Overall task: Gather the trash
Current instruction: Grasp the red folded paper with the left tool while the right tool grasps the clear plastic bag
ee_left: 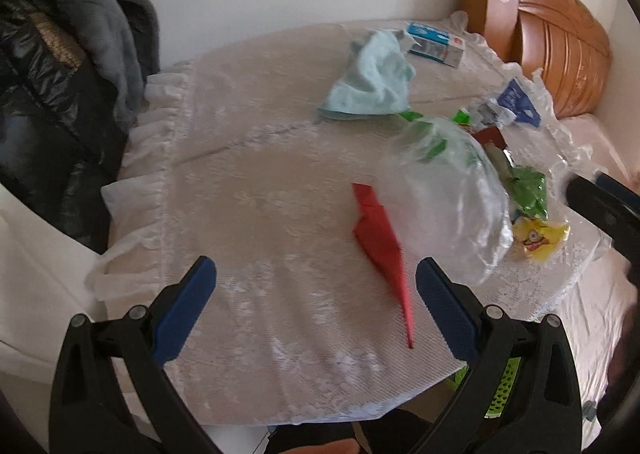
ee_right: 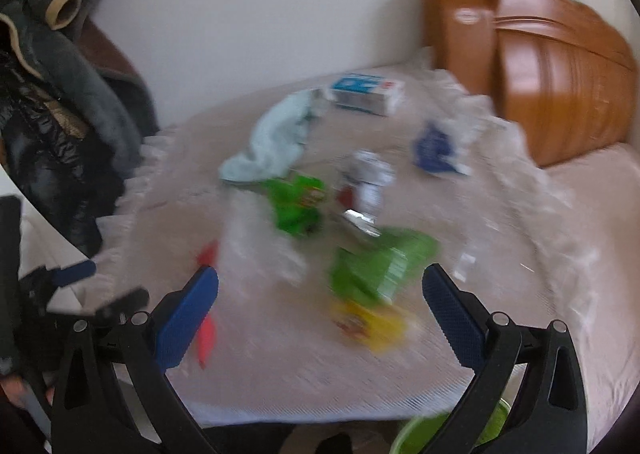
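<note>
Trash lies scattered on a lace-covered table [ee_left: 240,190]. A red folded paper [ee_left: 380,242] and a crumpled clear plastic bag [ee_left: 444,194] sit just ahead of my left gripper [ee_left: 316,286], which is open and empty. Green wrappers [ee_left: 528,190], a yellow wrapper [ee_left: 540,238], a blue packet [ee_left: 516,102] and a blue-white carton [ee_left: 436,42] lie farther right and back. In the blurred right wrist view, my right gripper [ee_right: 320,294] is open above the green wrapper [ee_right: 376,266] and yellow wrapper [ee_right: 372,322], holding nothing.
A light blue cloth [ee_left: 372,82] lies at the back of the table. Dark jackets [ee_left: 52,86] hang on a chair at left. A wooden headboard [ee_left: 552,38] and a bed stand to the right. A green basket [ee_right: 440,430] sits below the table's front edge.
</note>
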Tool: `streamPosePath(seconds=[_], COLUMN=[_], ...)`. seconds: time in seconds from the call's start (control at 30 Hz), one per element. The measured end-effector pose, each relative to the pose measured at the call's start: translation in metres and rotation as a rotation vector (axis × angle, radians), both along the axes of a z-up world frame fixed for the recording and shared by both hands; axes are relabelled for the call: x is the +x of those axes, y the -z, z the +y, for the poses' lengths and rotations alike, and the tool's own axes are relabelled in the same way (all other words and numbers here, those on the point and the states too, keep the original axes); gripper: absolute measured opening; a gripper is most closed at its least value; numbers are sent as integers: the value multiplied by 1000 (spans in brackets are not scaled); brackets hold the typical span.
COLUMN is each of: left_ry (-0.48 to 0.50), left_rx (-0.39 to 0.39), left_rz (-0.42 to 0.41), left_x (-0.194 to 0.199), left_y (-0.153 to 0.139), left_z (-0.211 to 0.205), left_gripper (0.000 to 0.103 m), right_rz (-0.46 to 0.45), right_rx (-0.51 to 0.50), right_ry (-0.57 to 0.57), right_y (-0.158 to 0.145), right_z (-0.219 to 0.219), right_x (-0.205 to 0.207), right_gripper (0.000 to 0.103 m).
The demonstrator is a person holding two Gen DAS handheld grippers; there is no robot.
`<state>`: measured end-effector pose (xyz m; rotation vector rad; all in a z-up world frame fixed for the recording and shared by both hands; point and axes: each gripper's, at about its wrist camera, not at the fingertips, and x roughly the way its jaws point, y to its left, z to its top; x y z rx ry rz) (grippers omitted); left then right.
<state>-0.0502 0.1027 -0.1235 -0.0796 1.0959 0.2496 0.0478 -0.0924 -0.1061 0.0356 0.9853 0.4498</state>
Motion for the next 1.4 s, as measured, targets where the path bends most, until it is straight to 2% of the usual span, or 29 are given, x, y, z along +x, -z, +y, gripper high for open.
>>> streamPosePath(seconds=[0.13,0.2,0.27,0.3,0.37,0.47,0.73,0.87,0.97,1.07,1.13,1.27,1.33,1.4], left_ry=[-3,5,31,38,60,82,102,115,111,82,58,24,25,24], left_rx=[-33,-40,-63,-70,-79,-90,-163,-117,-79,-66,-79,-95,-106,-111], left_rz=[-4,-1,14,21,30,44,82,91,93,110,124,120,117,114], left_x=[1,4,8,10,14,19,38,47,54,61,65,67,68,65], left_y=[0,3,9,12,17,26,52,60,65,71,76,79,78,78], left_z=[16,20,21,22,21,17,-7,-26,-36,-40,-40,-40,-42,-48], left_gripper=[96,96,96,96,96,96,96,91,82,69,57,44,29,28], right_rz=[87,128,171,183,211,200,64,5,-21,-38,-43,-40,-38,-36], right_rx=[-42,-72,-99,-108,-87,-50,50,75,77,80,80,72,72,65], right_ry=[-15,-14,-18,-18,-25,-18,27,71,102,136,160,195,215,238], right_y=[28,41,55,60,64,58,3,-23,-37,-44,-45,-41,-37,-33], right_z=[36,47,58,60,60,54,19,-8,-30,-53,-68,-93,-108,-124], right_x=[22,28,33,34,35,33,20,12,4,-9,-17,-34,-42,-51], right_gripper=[101,94,70,62,27,17,16,16,17,18,18,18,18,18])
